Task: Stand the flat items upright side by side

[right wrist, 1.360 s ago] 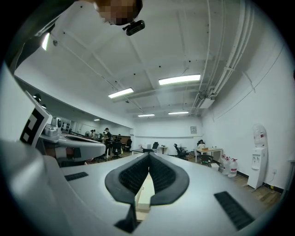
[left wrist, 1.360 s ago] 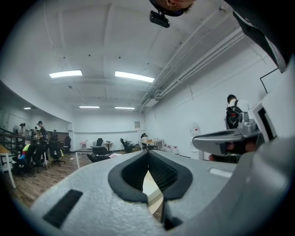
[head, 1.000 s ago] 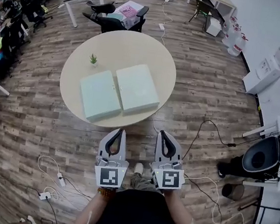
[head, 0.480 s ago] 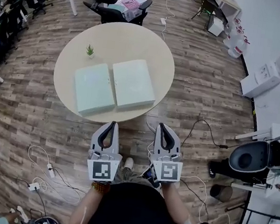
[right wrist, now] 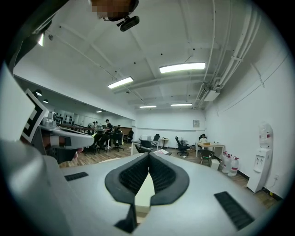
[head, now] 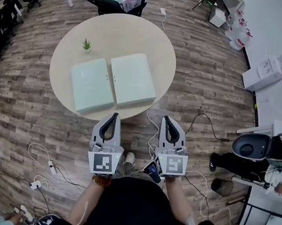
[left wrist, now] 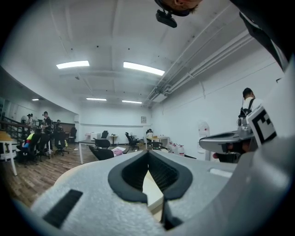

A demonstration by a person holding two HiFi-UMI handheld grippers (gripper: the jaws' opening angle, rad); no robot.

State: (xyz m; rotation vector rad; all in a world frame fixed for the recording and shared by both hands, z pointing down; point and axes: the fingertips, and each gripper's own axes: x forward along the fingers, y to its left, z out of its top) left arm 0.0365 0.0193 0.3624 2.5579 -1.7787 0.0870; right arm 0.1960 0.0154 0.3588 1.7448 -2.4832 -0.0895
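Note:
Two pale green flat boxes lie flat, side by side, on a round beige table: the left box and the right box. In the head view my left gripper and right gripper are held level in front of the person, with their tips just short of the table's near edge. Both are shut and hold nothing. In the left gripper view the left gripper has its dark pads together, and the right gripper view shows the same for the right gripper. A strip of the pale table shows below each pair of pads.
A small potted plant stands on the table behind the left box. Office chairs stand beyond the table. Cables and a power strip lie on the wood floor. A black bin is at the right, water bottles by the wall.
The view and both grippers have drawn nearer to the table, so their tips now sit close to its near edge. Both grippers stay shut and the boxes have not moved.

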